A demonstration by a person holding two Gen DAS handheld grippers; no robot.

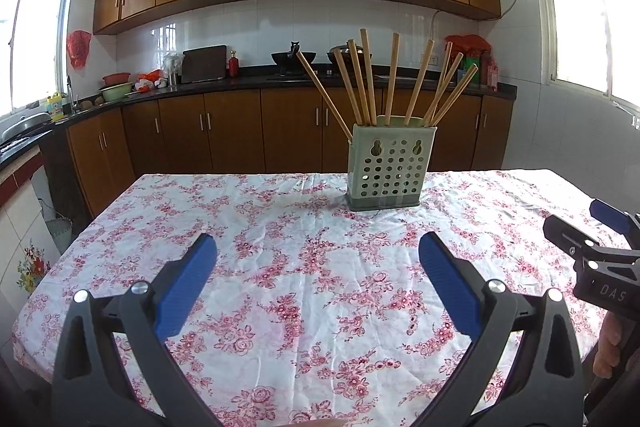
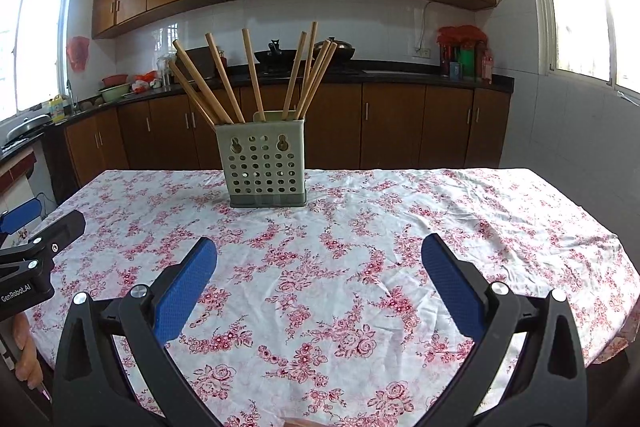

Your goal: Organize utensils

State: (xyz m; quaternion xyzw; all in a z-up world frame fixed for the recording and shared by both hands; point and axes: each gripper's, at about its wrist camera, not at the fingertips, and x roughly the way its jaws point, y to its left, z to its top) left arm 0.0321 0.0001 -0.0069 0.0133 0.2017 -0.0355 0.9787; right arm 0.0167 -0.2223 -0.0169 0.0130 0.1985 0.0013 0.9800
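Note:
A pale green perforated utensil holder (image 1: pixel 386 165) stands upright on the floral tablecloth near the table's far edge, with several wooden chopsticks (image 1: pixel 394 79) fanned out of its top. It also shows in the right wrist view (image 2: pixel 264 167) with the chopsticks (image 2: pixel 252 75). My left gripper (image 1: pixel 318 247) is open and empty, low over the cloth, well short of the holder. My right gripper (image 2: pixel 319 251) is open and empty, also short of the holder. Each gripper shows at the other view's edge: the right one (image 1: pixel 600 247), the left one (image 2: pixel 36 247).
The table (image 1: pixel 280 307) carries a white cloth with pink flowers (image 2: pixel 440 227). Behind it runs a dark kitchen counter (image 1: pixel 240 83) with woks, bowls and bottles over brown cabinets. Windows are on both sides.

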